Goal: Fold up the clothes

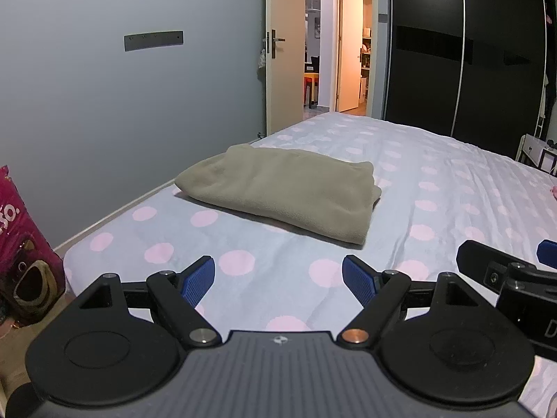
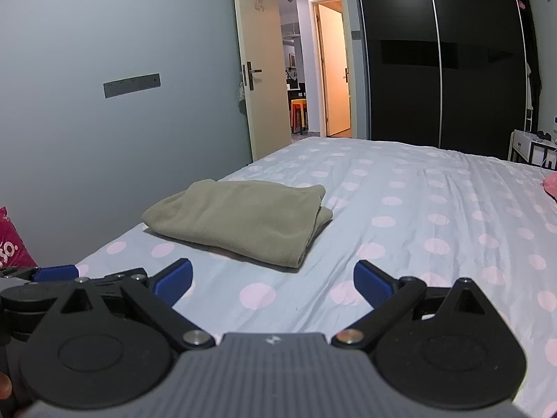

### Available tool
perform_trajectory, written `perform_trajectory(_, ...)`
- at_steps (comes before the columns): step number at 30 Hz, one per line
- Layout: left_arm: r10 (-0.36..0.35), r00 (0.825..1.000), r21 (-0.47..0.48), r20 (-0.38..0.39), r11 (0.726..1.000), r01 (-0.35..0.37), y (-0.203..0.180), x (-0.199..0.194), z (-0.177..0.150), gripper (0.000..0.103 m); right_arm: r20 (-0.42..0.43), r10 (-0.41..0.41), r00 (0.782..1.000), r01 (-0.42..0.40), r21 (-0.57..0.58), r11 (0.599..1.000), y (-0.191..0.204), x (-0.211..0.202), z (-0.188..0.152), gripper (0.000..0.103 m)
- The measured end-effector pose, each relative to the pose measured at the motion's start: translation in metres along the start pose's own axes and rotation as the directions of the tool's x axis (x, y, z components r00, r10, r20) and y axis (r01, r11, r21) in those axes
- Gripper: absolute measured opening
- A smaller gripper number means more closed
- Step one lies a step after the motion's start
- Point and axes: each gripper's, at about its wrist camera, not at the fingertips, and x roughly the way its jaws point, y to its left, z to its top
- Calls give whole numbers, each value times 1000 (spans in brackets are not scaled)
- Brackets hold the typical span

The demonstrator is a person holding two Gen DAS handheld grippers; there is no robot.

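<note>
A folded olive-green garment (image 1: pixel 278 191) lies flat near the left edge of the bed (image 1: pixel 435 188); it also shows in the right wrist view (image 2: pixel 240 219). My left gripper (image 1: pixel 278 278) is open and empty, held over the bed short of the garment. My right gripper (image 2: pixel 273 278) is open and empty, also short of the garment. The right gripper's fingers show at the right edge of the left wrist view (image 1: pixel 504 264). The left gripper's blue pad shows at the left of the right wrist view (image 2: pixel 55 273).
The bed has a pale sheet with pink dots. A grey wall (image 1: pixel 122 104) runs along its left side. A pink bag (image 1: pixel 21 254) stands on the floor at the left. A black wardrobe (image 1: pixel 463 52) and an open door (image 1: pixel 282 52) stand beyond the bed. A pink item (image 2: pixel 550 183) lies at the far right.
</note>
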Motion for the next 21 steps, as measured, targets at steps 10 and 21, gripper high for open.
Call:
perform_trajectory(10, 0, 1000, 17, -1, 1000, 0, -8, -5, -1, 80, 10, 5, 1000, -5, 12, 1000, -6, -8, 0, 100)
perform_trajectory(21, 6, 1000, 33, -19, 999, -5, -21, -3, -5, 80, 0, 7, 1000, -7, 29, 1000, -20, -6, -5, 100)
